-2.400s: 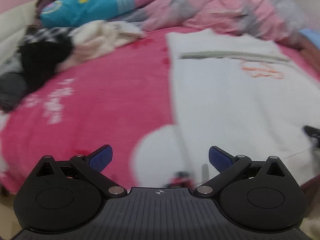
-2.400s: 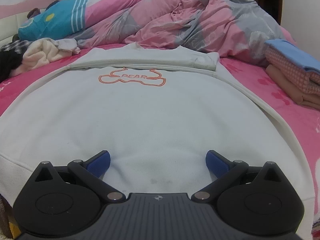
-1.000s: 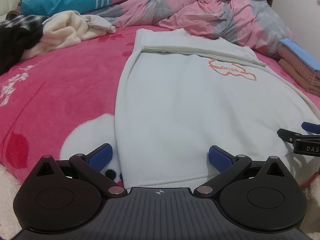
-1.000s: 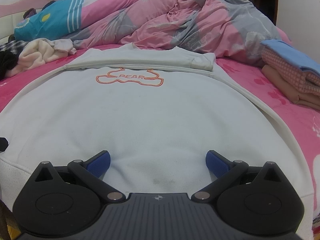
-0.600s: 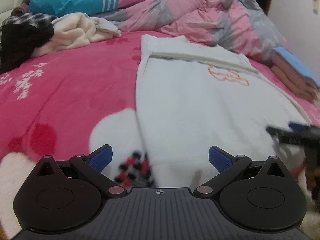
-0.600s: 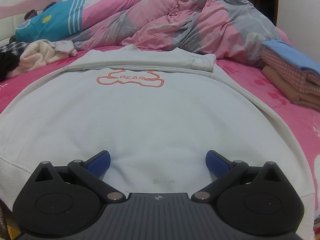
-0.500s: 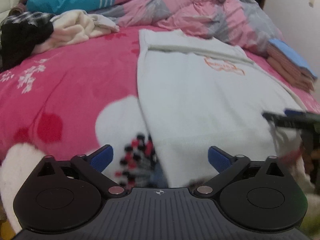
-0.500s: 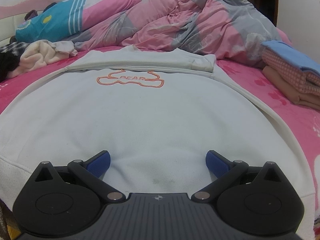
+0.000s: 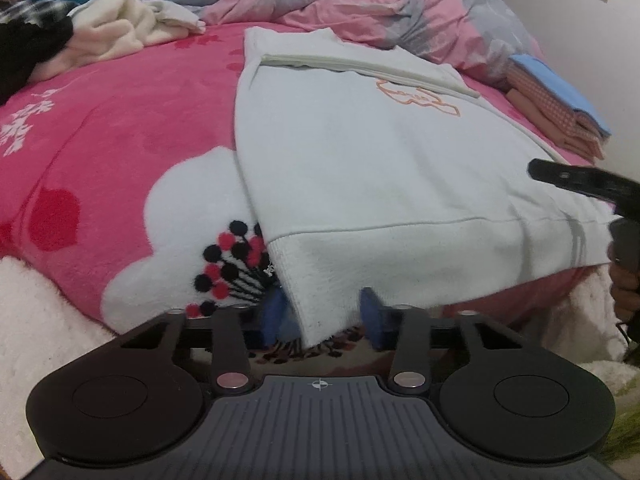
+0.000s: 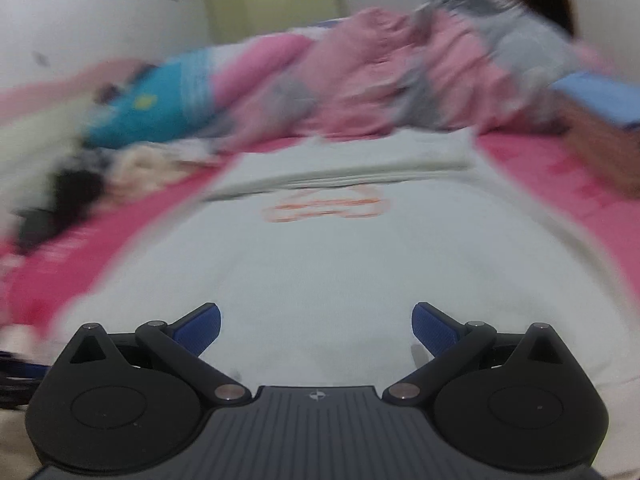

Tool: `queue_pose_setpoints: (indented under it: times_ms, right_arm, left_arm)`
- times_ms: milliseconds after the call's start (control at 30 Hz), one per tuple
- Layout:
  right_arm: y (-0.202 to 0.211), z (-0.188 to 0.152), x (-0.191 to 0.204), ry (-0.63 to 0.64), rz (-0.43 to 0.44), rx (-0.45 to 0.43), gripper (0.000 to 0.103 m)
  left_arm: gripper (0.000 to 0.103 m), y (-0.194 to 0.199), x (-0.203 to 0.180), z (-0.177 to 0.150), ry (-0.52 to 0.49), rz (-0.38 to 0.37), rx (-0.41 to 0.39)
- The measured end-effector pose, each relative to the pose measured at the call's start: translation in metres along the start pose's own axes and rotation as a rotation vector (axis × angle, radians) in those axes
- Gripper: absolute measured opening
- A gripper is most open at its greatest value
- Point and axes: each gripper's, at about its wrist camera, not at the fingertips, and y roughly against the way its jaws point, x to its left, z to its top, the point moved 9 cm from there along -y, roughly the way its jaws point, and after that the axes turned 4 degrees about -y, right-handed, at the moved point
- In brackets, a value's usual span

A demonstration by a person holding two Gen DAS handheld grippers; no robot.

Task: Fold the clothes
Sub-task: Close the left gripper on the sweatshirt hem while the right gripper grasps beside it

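A white sweatshirt with an orange print lies flat on the pink bed blanket, its ribbed hem at the near edge. My left gripper is at the hem's left corner, its blue pads drawn in on either side of the cloth and pinching that corner. The right wrist view is blurred; there my right gripper is wide open just above the sweatshirt near the hem, holding nothing. In the left wrist view, the right gripper shows at the hem's right side, held by a hand.
A loose pile of cream and black clothes lies at the back left. A rumpled pink and grey duvet fills the back. A folded stack sits at the right by the wall. White fleece hangs over the bed's front edge.
My left gripper dropped to the hem's left corner and its jaws narrowed around it. The right gripper's view tilted upward and blurred with motion; its jaws stayed open.
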Motion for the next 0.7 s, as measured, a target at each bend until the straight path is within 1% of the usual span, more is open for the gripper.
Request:
queue_pose_setpoints:
  times_ms: [133, 200, 333, 400, 500, 533, 567, 633, 700]
  right_arm:
    - [-0.009, -0.026, 0.023, -0.199, 0.249, 0.169, 0.103]
    - [-0.011, -0.036, 0.035, -0.300, 0.374, 0.255, 0.103]
    - [-0.024, -0.054, 0.048, -0.521, 0.551, 0.377, 0.103]
    - [-0.030, -0.061, 0.054, -0.632, 0.639, 0.437, 0.103]
    - [-0.043, -0.082, 0.061, -0.783, 0.705, 0.537, 0.099]
    - [-0.047, -0.088, 0.062, -0.822, 0.711, 0.561, 0.096]
    - [-0.052, -0.095, 0.063, -0.861, 0.717, 0.585, 0.090]
    - [-0.060, -0.100, 0.063, -0.951, 0.732, 0.583, 0.084]
    - [-0.068, -0.106, 0.062, -1.042, 0.747, 0.579, 0.081]
  left_arm:
    - [0.017, 0.005, 0.006, 0.003, 0.074, -0.033, -0.018]
    - [0.015, 0.009, 0.010, 0.004, 0.108, -0.054, -0.030]
    - [0.010, 0.014, 0.012, 0.006, 0.136, -0.075, -0.038]
    - [0.008, 0.016, 0.014, 0.006, 0.168, -0.092, -0.036]
    - [0.006, 0.022, 0.019, 0.011, 0.236, -0.141, -0.054]
    - [0.005, 0.024, 0.020, 0.013, 0.260, -0.163, -0.063]
    - [0.005, 0.027, 0.022, 0.016, 0.283, -0.185, -0.072]
    - [0.005, 0.031, 0.024, 0.020, 0.316, -0.221, -0.089]
    - [0.004, 0.034, 0.025, 0.024, 0.346, -0.255, -0.098]
